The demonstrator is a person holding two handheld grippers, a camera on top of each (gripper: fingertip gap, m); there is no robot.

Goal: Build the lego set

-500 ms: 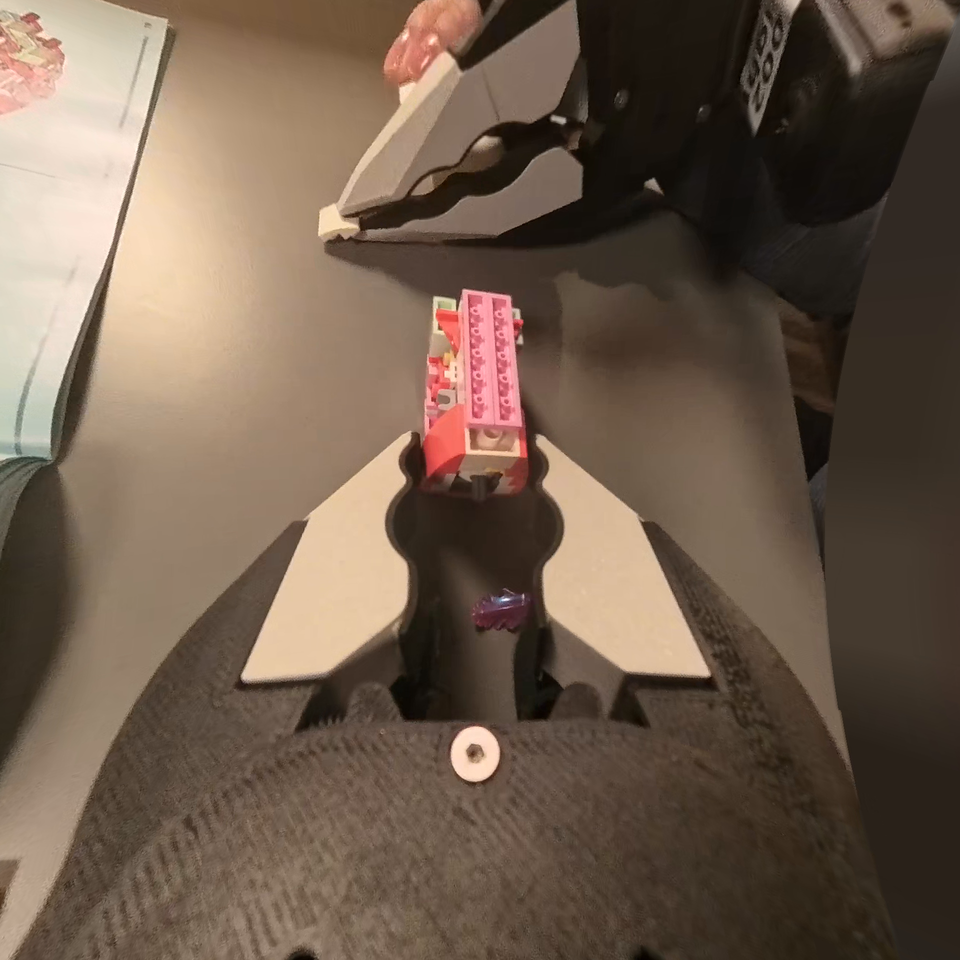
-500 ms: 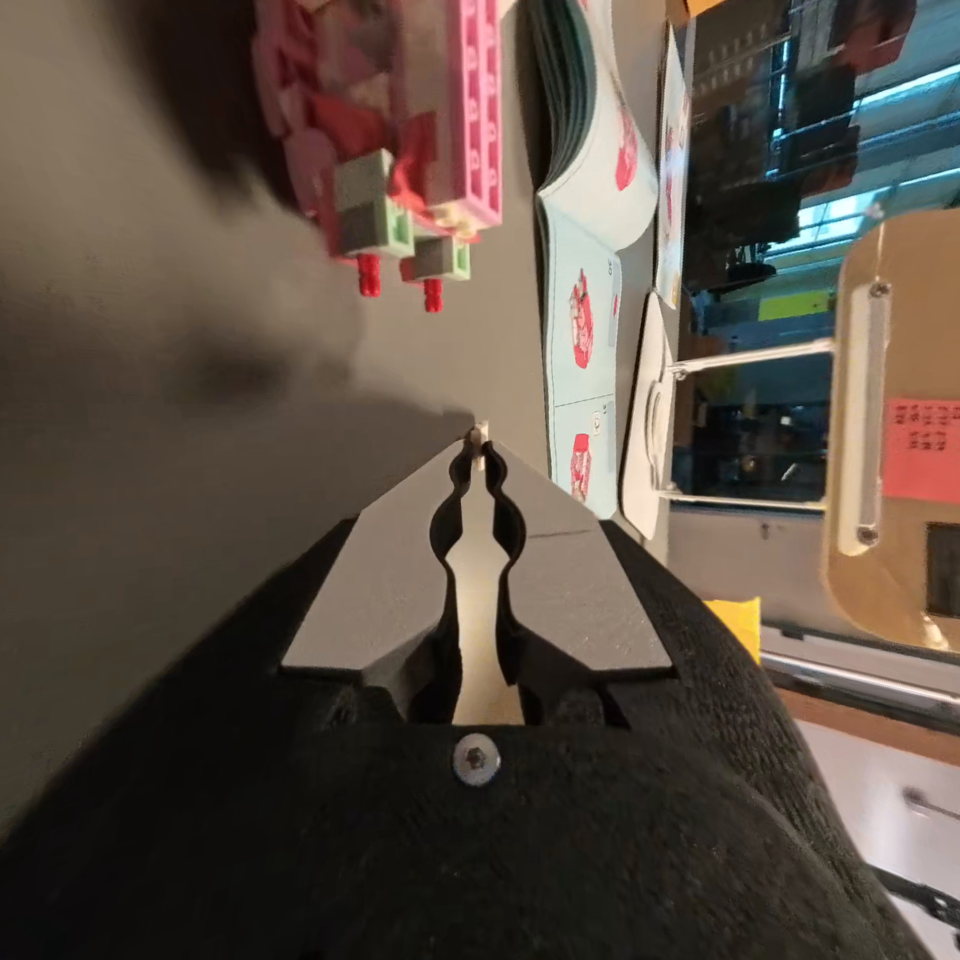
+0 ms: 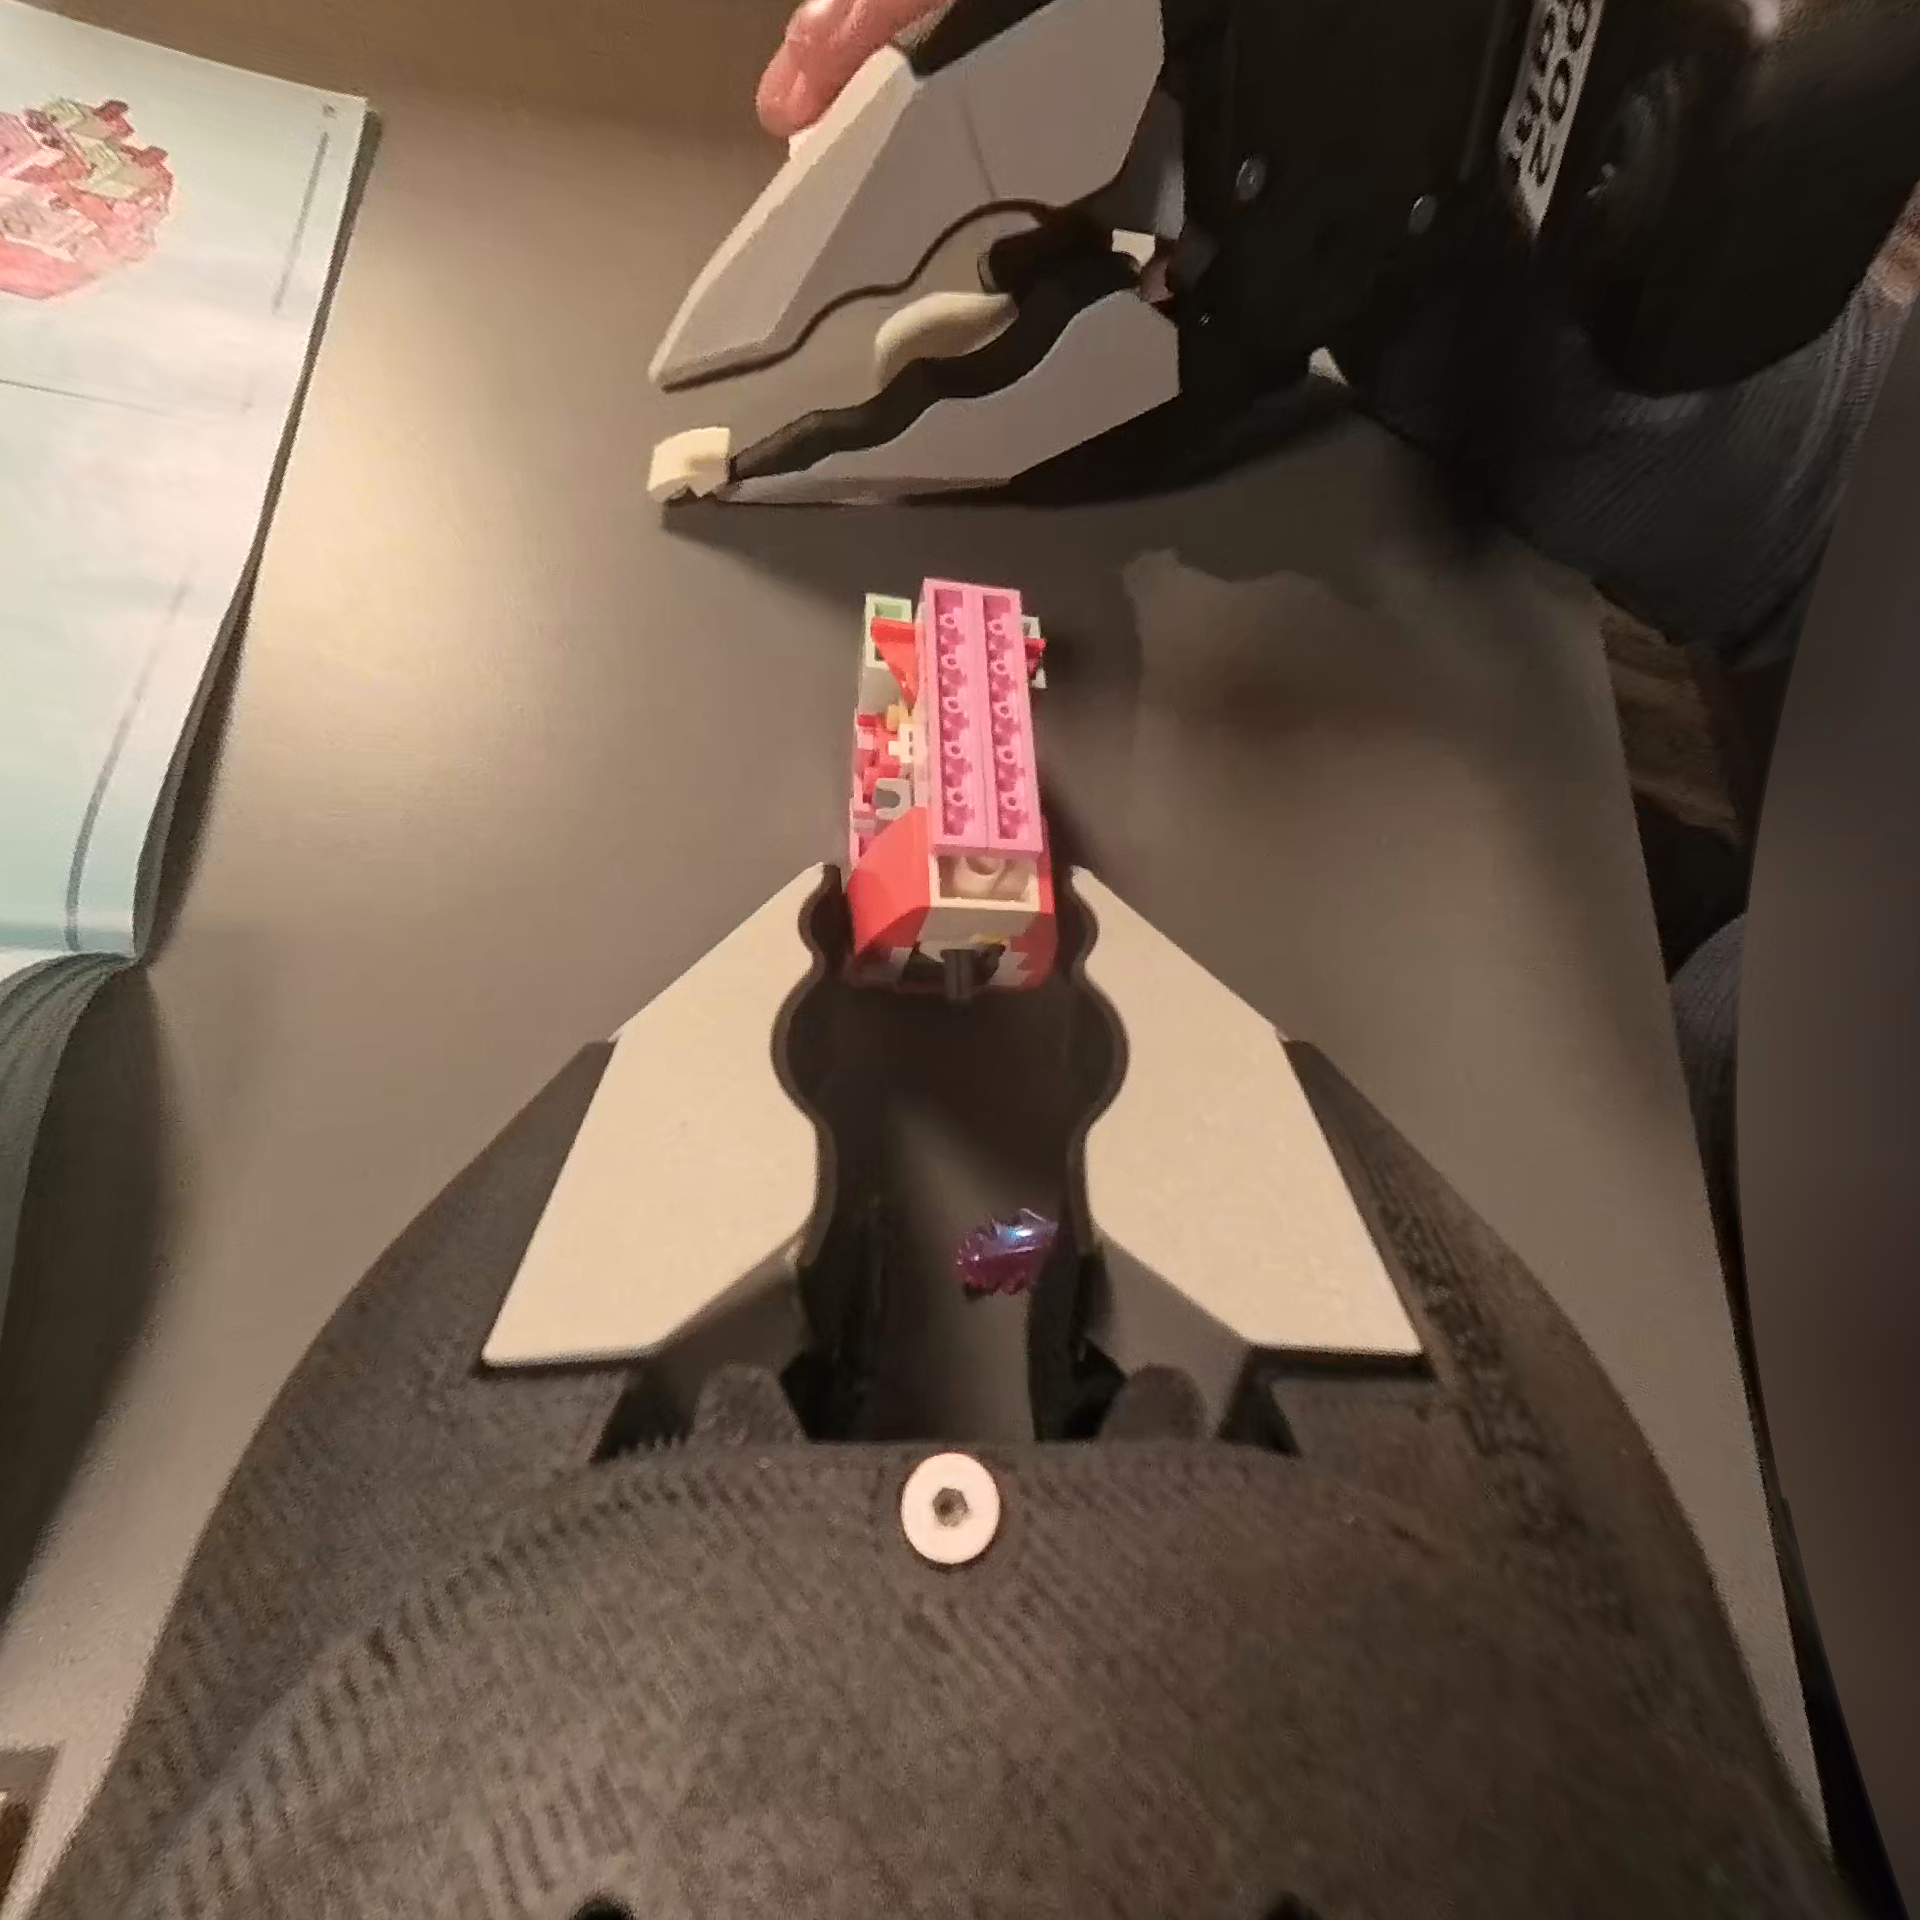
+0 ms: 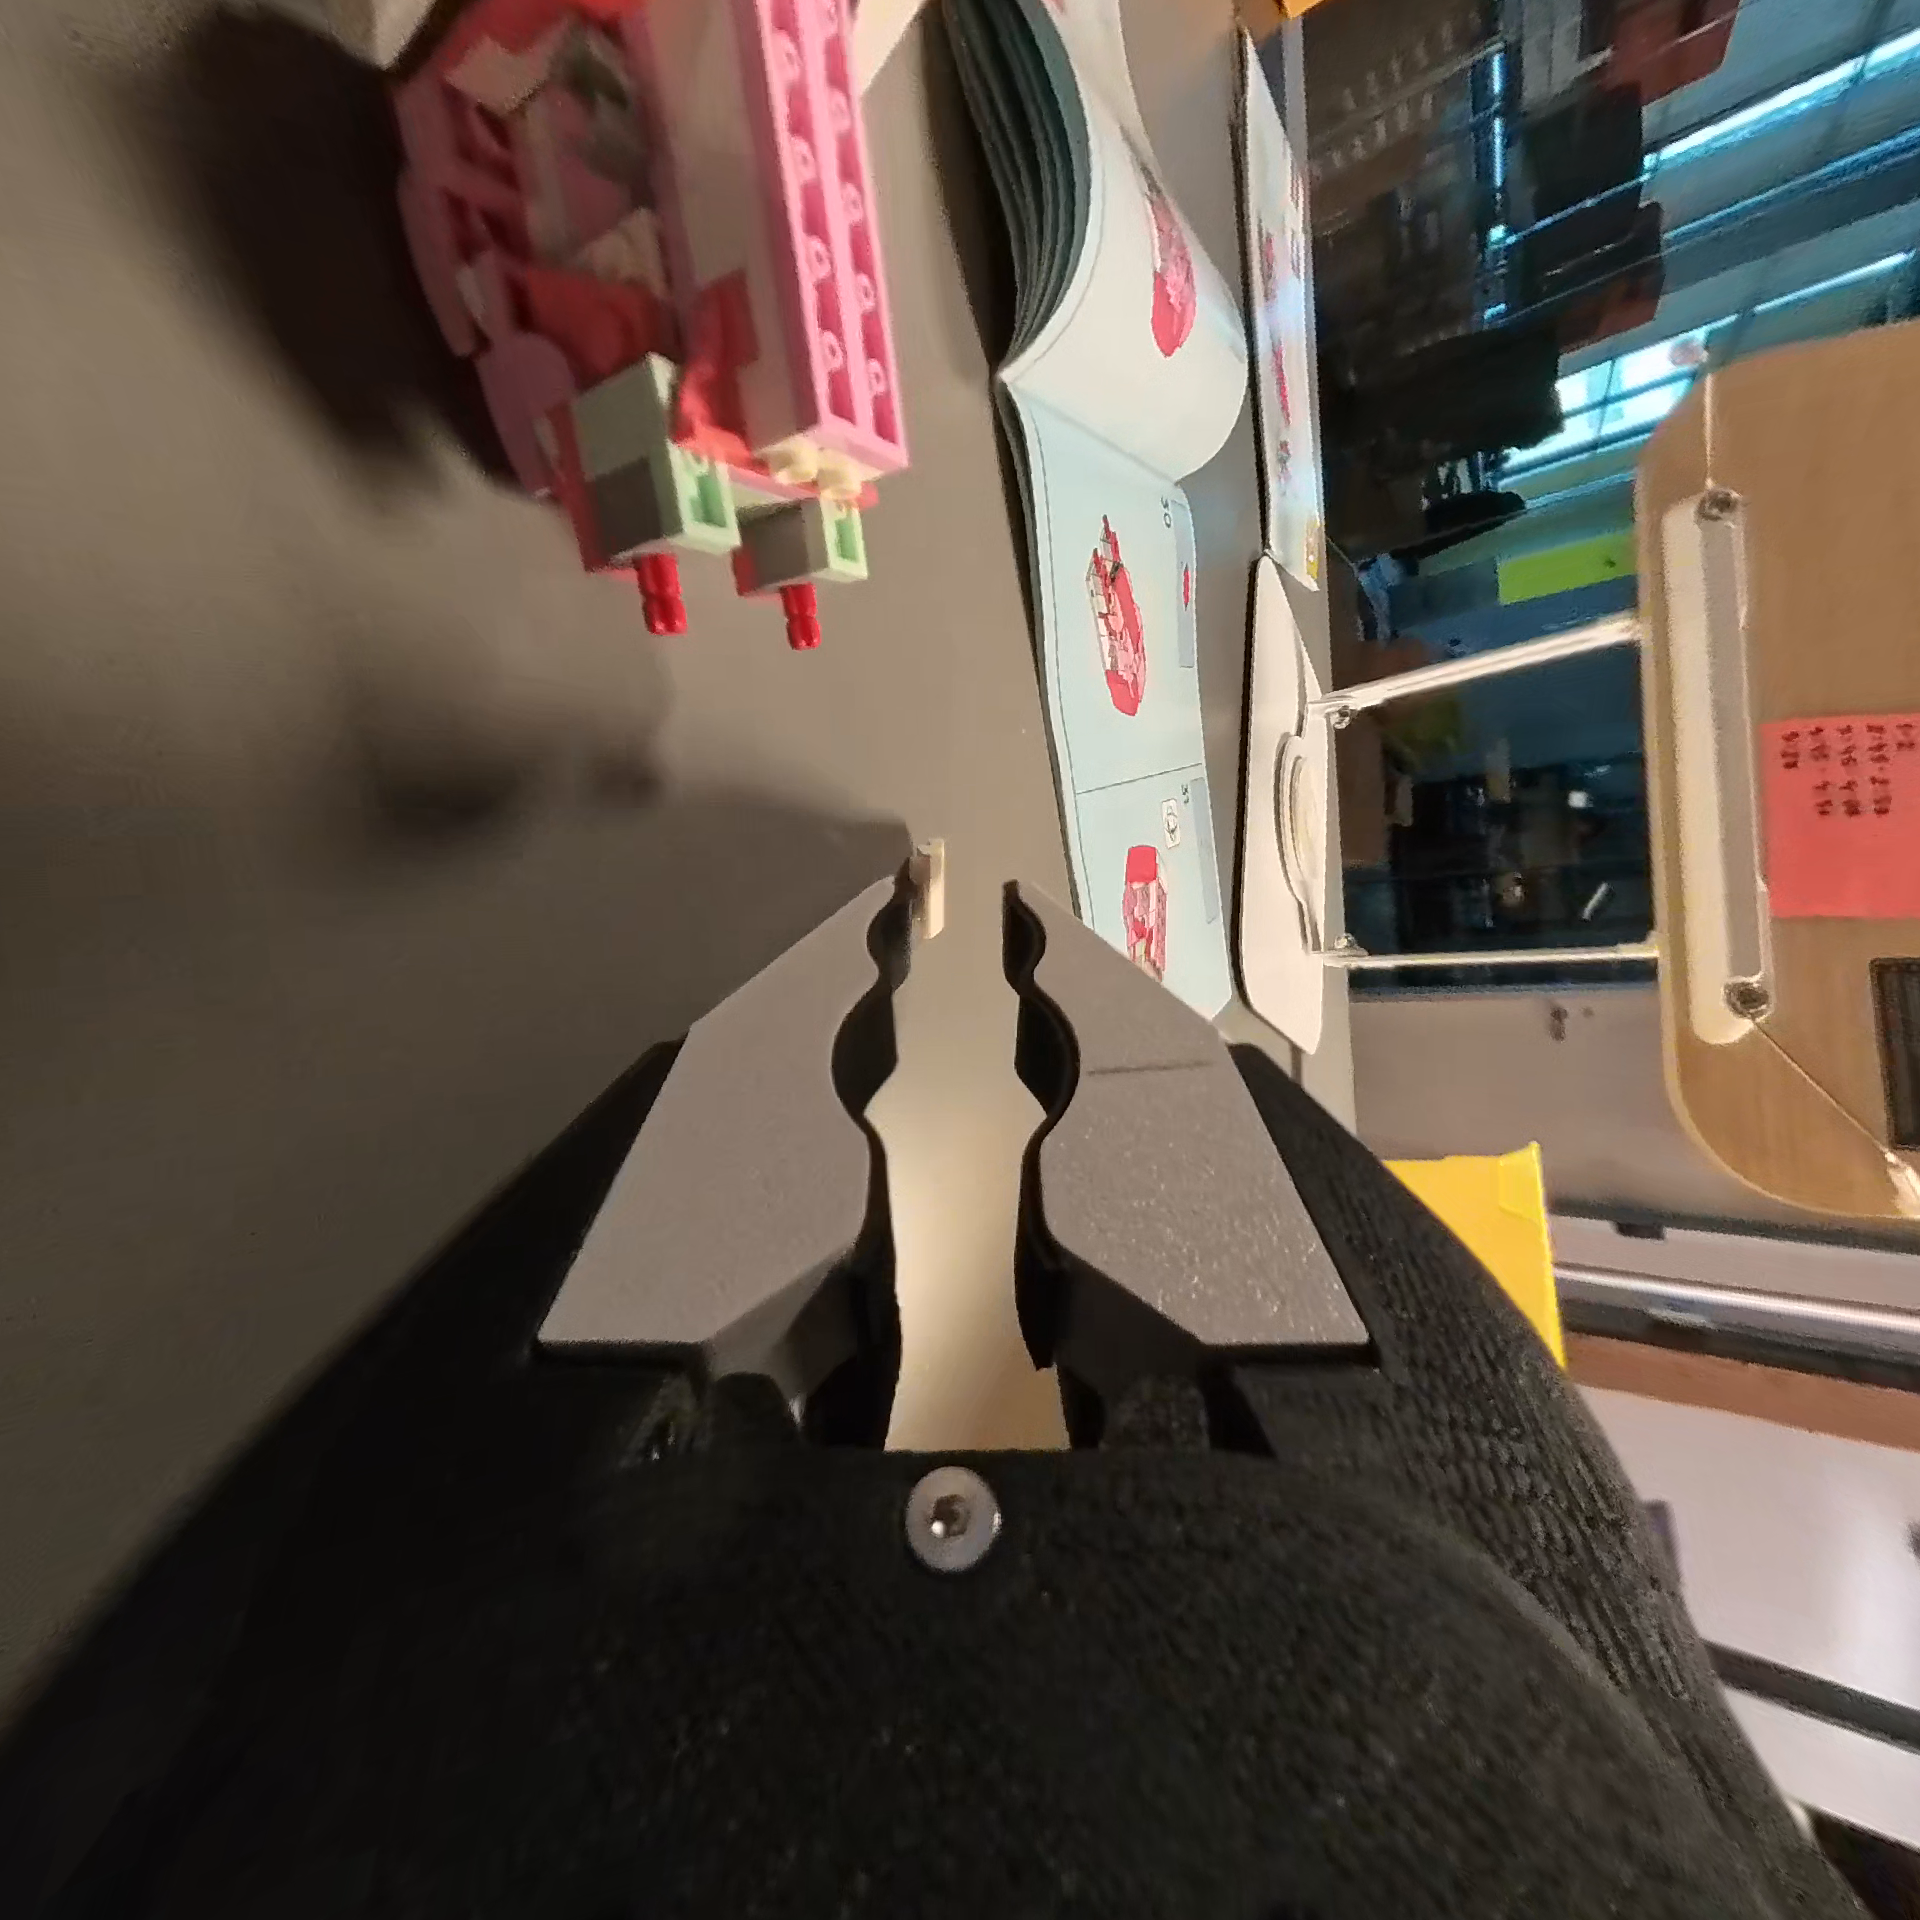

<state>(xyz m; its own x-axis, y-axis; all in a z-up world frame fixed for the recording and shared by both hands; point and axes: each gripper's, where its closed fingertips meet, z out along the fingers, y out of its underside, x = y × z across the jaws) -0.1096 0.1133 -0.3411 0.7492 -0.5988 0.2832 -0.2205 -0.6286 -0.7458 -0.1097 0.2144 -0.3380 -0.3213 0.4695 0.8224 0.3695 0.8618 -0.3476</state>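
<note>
Dim warm light, soft shadows, motion blur (mostly left), wide-angle distortion

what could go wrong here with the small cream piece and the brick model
1. The small cream brick piece rests against only one finger of the right gripper, whose fingers are apart; it could drop onto the dark grey table.
2. The pink and red toy brick model is gripped only at its near end by the left gripper; pushing on the far end might tilt it.
</note>
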